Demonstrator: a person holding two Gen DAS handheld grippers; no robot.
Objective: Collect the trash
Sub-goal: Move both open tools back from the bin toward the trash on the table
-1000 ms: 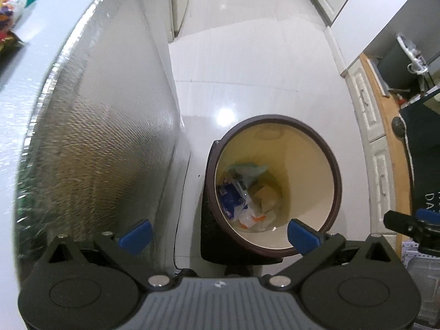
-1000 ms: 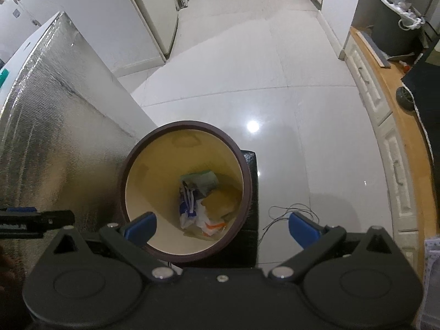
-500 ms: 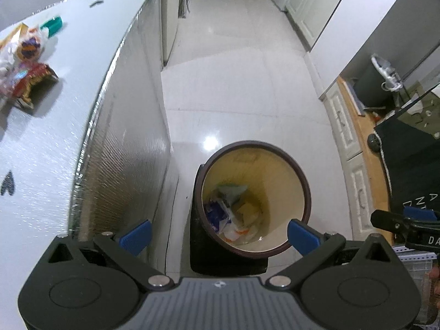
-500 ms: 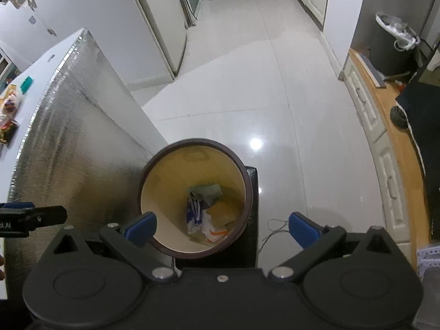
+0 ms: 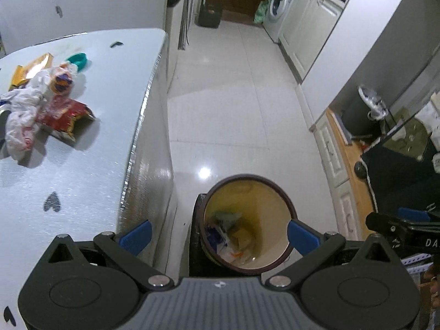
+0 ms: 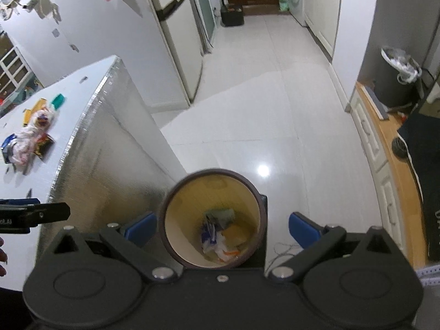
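- Both sets of jaws stand spread wide and carry nothing: the left gripper (image 5: 218,233) and the right gripper (image 6: 221,227) each hang above the floor with the bin (image 5: 249,221) showing between their blue fingers.
- The bin, brown-rimmed and cream inside, already holds wrappers and paper at its bottom; it sits on the floor just beside the foil-sided bench (image 5: 82,165).
- The trash not yet collected lies on the bench top, well to the left of and beyond the left jaws: a crumpled white plastic bag (image 5: 23,118), a red snack wrapper (image 5: 64,117), a yellow packet (image 5: 30,70) and a teal piece (image 5: 78,59).
- Judged from this, one drop-off is done and the step in hand is heading for the next piece.
- The next move calls for swinging open jaws left over the bench, descending on the nearest wrapper, and closing on a raised fold.
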